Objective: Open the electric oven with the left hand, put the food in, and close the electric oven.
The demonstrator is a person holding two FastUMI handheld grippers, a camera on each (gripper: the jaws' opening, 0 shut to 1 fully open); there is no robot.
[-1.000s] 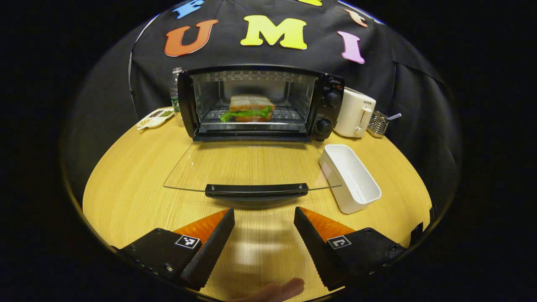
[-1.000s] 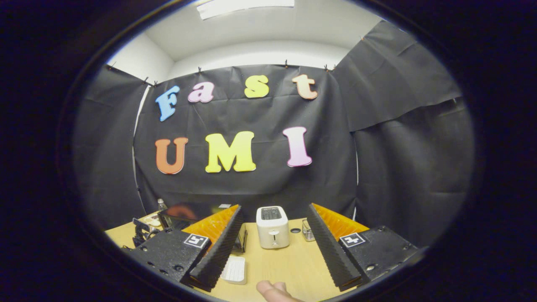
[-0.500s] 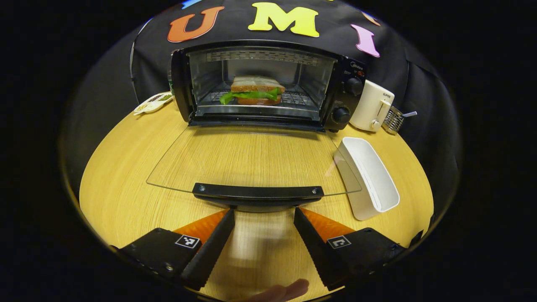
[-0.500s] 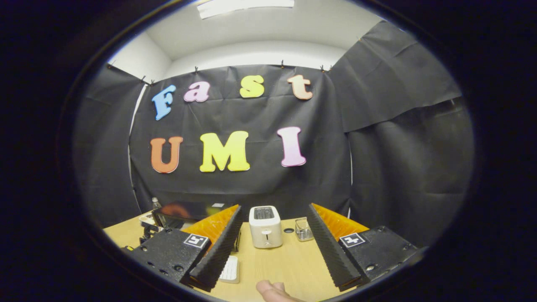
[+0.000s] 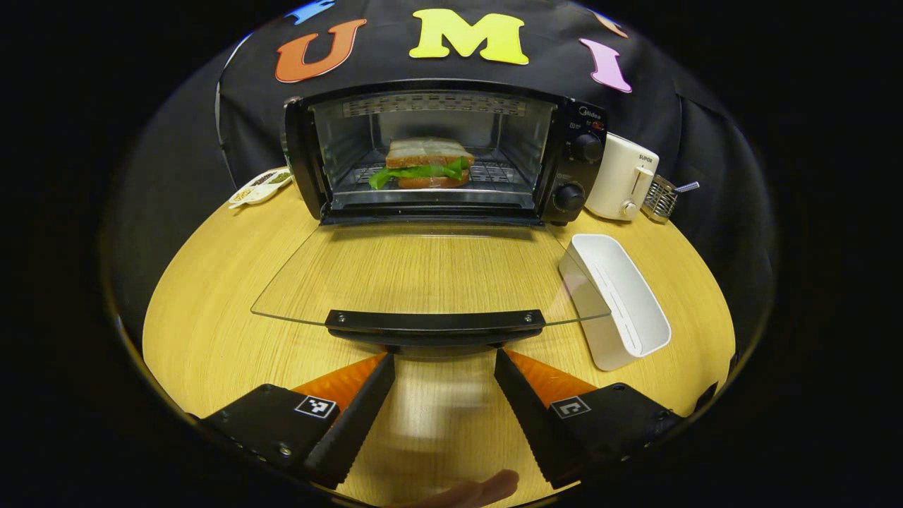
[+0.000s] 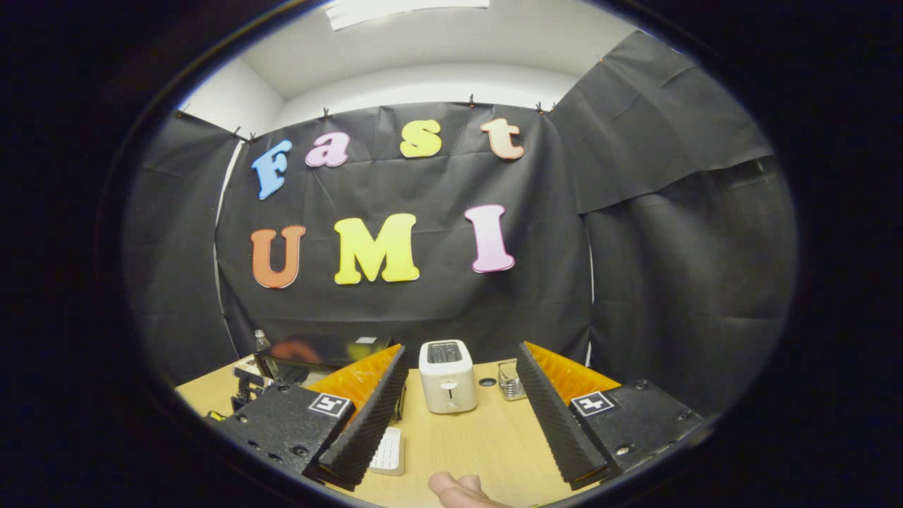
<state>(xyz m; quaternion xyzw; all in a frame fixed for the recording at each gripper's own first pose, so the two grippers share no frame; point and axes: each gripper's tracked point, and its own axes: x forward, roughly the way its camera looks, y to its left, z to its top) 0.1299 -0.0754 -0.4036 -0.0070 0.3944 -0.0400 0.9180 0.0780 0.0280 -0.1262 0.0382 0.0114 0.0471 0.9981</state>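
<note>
Closer now: door handle [image 5: 434,321] before gripper [image 5: 444,360]

Door [image 5: 430,279] lowered flat, mid-frame | white tray [image 5: 621,303] just right | bare table [image 5: 204,282] left.

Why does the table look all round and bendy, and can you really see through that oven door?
In the left gripper view the fisheye lens bends the table into a curve; the glass oven door lies open and flat, clear enough to show wood grain beneath. In the right gripper view a ceiling light glares bright white.
</note>
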